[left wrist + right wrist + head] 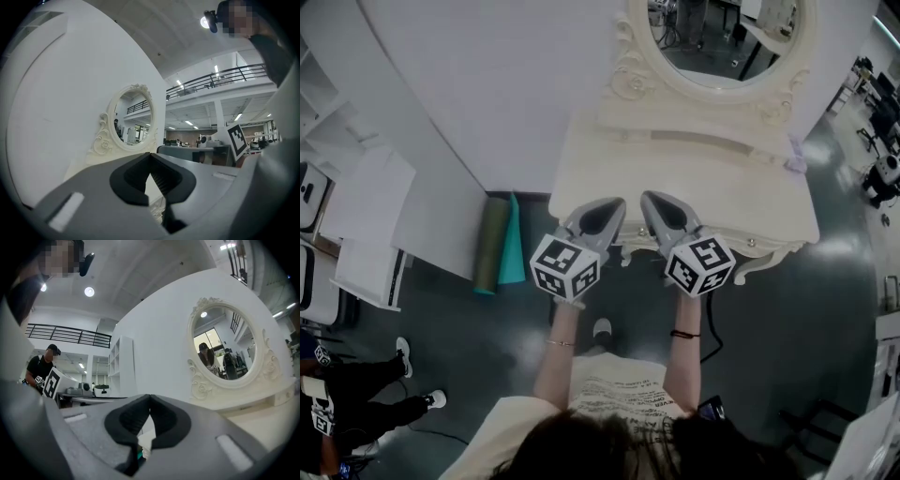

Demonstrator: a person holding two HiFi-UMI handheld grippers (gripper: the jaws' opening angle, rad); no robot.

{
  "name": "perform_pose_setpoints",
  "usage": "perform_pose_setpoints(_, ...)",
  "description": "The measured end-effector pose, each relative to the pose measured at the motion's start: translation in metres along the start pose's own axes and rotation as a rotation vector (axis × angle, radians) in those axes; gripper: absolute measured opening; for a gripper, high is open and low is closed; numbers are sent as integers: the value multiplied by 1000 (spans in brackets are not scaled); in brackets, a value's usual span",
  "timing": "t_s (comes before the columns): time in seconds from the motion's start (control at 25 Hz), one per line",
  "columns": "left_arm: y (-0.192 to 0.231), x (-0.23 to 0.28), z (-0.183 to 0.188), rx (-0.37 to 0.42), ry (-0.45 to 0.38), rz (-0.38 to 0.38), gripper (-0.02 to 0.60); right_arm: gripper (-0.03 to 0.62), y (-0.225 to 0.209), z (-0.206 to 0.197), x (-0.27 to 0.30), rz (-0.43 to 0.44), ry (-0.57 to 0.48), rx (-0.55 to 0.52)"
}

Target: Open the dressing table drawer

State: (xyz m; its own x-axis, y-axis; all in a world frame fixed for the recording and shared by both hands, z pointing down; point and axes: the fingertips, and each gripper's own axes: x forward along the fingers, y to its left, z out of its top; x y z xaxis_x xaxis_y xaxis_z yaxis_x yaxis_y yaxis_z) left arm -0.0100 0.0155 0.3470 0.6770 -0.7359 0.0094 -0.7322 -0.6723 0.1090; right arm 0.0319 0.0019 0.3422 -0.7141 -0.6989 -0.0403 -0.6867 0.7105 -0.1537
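Head view shows the person's two forearms reaching forward from the bottom of the frame, each hand holding a tool with a marker cube at its back. The left hand-held gripper (614, 202) and the right hand-held gripper (652, 198) sit side by side, close together, and point level at the front edge of the dressing table (727, 183). Their tips lie over that edge, near its left half.

In the left gripper view the two dark pads meet at their tips with nothing between them, so this tool is closed and empty. The right gripper view shows the same: jaws fully together, holding nothing.

The drawer sits in the table's front, under the overhanging top, so its face is mostly hidden from above. Only a small knob (751, 242) shows below the edge, well to the right of both tips. Beyond the bare top stands the oval mirror (722, 42) in its carved frame, against a white wall.

The step in hand looks like the approach; no handle is gripped yet. The next move probably calls for dropping below the top edge, opening one set of jaws, closing on a knob and pulling straight back.
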Motion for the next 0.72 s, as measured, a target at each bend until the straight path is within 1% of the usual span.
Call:
perform_pose_setpoints(0.56, 52, 19, 5, -15, -4, -37, -3, 3, -14, -4, 55, -26, 20, -1)
perform_pose_setpoints(0.72, 61, 22, 5, -22, 0, -53, -3, 3, -16, -5, 63, -45, 26, 0)
